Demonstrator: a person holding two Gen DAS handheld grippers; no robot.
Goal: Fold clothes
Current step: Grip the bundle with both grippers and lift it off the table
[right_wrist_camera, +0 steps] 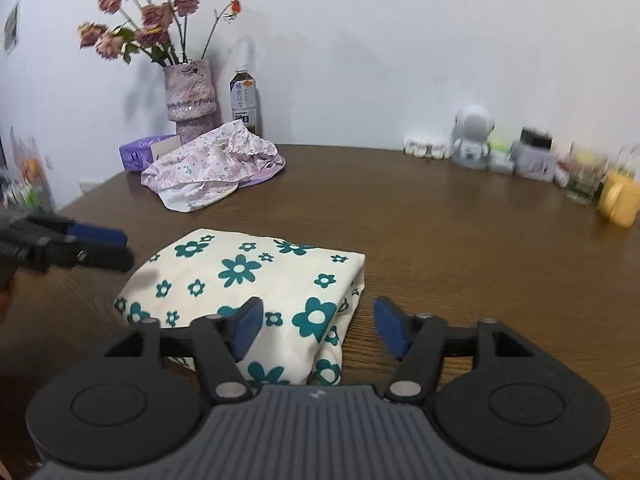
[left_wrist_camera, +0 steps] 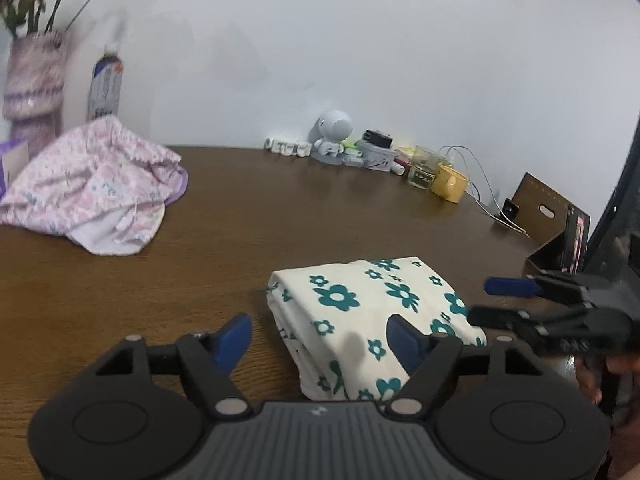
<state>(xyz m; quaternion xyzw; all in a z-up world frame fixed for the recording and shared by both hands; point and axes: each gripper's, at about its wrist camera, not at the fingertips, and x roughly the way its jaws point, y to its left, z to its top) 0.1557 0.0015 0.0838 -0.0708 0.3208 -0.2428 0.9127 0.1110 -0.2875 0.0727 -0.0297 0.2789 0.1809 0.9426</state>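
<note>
Grippers, left (left_wrist_camera: pixel 318 342) and right (right_wrist_camera: pixel 316 330), both with jaws spread wide and holding nothing, flank the folded cream garment with teal flowers (right_wrist_camera: pixel 256 280) on the brown table (right_wrist_camera: pixel 460 248). Farther back lies the crumpled pink garment (right_wrist_camera: pixel 212 168). Only the right wrist view shows the whole flower vase (right_wrist_camera: pixel 190 96); only the left shows the cardboard box (left_wrist_camera: pixel 548 216).

Left gripper (left_wrist_camera: pixel 318 340) and right gripper (right_wrist_camera: pixel 318 326), fingers apart.

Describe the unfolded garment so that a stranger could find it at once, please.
On the brown wooden table, look to the far left corner where the vase of dried flowers stands. The pink floral garment lies crumpled before it. Unlike the cream cloth with teal flowers, it is not folded.
</note>
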